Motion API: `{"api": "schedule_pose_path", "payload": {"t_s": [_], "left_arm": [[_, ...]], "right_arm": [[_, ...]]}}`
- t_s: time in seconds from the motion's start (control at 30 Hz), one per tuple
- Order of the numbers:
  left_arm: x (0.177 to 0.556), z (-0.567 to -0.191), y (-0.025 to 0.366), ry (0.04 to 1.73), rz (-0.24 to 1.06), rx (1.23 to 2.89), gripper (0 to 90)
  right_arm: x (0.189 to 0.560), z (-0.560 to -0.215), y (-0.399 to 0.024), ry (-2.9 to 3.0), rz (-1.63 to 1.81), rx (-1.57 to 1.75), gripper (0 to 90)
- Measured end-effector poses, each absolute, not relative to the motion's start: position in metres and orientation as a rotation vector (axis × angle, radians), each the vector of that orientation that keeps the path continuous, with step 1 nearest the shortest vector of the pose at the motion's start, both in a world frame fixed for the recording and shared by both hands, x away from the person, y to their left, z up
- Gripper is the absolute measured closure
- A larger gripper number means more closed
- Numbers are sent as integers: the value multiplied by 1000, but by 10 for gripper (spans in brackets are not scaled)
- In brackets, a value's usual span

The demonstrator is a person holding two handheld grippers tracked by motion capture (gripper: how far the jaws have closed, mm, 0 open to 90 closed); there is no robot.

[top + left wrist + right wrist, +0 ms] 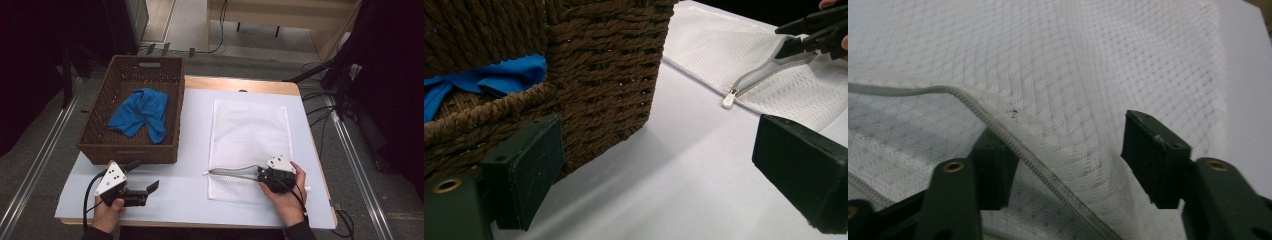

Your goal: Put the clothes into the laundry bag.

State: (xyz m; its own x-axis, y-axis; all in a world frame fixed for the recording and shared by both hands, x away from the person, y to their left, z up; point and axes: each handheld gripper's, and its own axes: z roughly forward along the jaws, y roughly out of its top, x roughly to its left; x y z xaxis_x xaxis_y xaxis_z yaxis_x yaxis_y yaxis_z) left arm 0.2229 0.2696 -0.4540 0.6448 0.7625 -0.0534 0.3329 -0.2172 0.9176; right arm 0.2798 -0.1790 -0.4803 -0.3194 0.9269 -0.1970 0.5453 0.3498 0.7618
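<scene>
- The tabletop (195, 150) carries a white sheet; around it you see grey floor, metal rails and dark cables.
- The brown wicker basket (131, 145) stands at the far left corner of the tabletop, with a blue cloth (142, 112) lying inside it.
- The white mesh laundry bag (248, 132) lies flat on the right half, with its zipper (232, 172) running along near the front edge and the opening partly unzipped.
- Your right gripper (261, 175) is at the bag's zipper. One jaw is under the upper mesh layer and the other above it, half spread; I cannot tell if the pads press the mesh already.
- Your left gripper (145, 176) rests at the front left, just before the basket, with jaws spread wide and nothing between them.
- I judge the step is opening the bag. Next, you should pinch the mesh edge firmly and lift it, so the cloth can go in.
</scene>
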Motion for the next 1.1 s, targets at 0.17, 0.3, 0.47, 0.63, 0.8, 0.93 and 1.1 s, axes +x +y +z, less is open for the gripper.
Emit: {"api": "schedule_pose_path", "payload": {"t_s": [0.17, 0.3, 0.47, 0.63, 0.8, 0.93, 1.1], "left_arm": [[223, -454, 269, 881, 511, 1810, 71], [223, -454, 269, 878, 510, 1812, 71], [223, -453, 270, 878, 508, 1803, 71], [219, -451, 272, 847, 544, 1795, 71], [215, -447, 271, 863, 647, 1784, 70], [214, -444, 273, 854, 629, 1791, 70], [212, -437, 274, 888, 593, 1773, 70]], "right_arm": [[278, -472, -189, 1966, 891, 1274, 705], [280, -465, -195, 1921, 959, 1293, 824], [285, -457, -198, 1907, 1069, 1305, 863], [283, -452, -198, 1920, 1123, 1255, 888], [278, -452, -198, 1922, 1166, 1206, 891], [276, -454, -201, 1935, 1230, 1207, 893], [276, -453, -203, 1942, 1242, 1193, 892]]}}
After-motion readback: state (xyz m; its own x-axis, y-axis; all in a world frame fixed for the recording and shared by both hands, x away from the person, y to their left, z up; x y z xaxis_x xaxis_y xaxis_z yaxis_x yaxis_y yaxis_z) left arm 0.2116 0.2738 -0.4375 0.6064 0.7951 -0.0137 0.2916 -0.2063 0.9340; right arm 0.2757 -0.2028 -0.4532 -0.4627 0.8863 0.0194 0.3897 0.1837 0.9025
